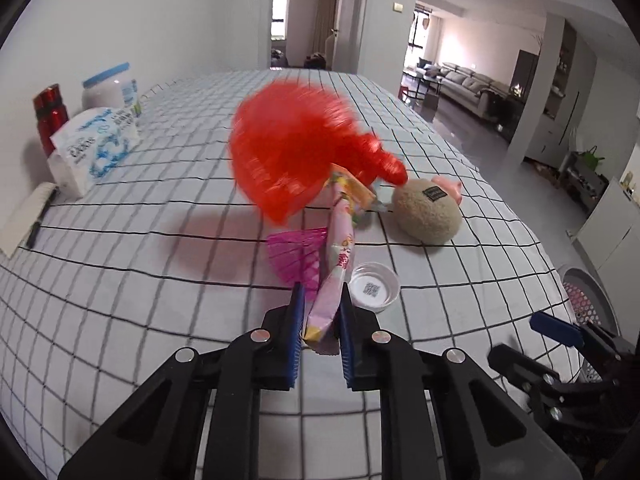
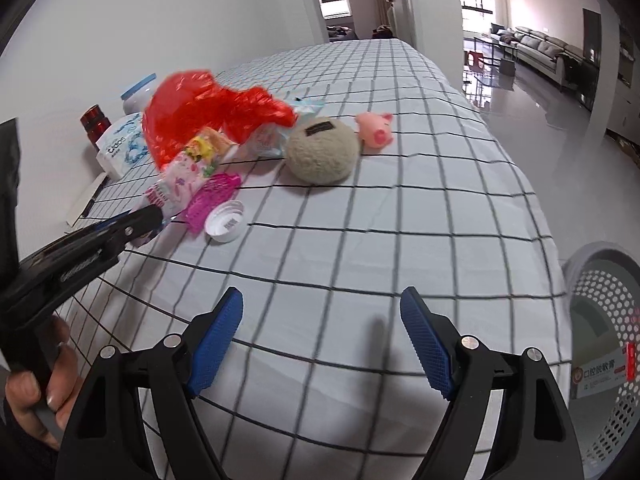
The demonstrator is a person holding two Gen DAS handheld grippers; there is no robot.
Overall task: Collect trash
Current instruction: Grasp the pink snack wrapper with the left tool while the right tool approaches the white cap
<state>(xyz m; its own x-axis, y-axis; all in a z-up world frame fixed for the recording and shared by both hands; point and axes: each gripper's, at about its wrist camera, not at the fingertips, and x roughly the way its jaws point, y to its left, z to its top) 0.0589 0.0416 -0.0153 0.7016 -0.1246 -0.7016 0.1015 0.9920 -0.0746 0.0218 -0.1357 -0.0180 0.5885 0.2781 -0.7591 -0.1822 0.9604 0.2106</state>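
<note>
While the left gripper [image 1: 320, 300] pinches only the near end of the pink snack wrapper [image 1: 340, 248] on the tabletop [image 1: 140, 280], the touching red bag [image 1: 288, 152] could drag or slip; right gripper [image 2: 320, 340] hangs spread, empty.

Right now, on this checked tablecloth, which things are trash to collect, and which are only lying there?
Trash: pink snack wrapper in the left hand-held gripper; red plastic bag; magenta mesh scrap; white bottle cap; perforated bin.

Lying about: beige plush ball; pink pig toy; tissue pack; red flask; white jar.
</note>
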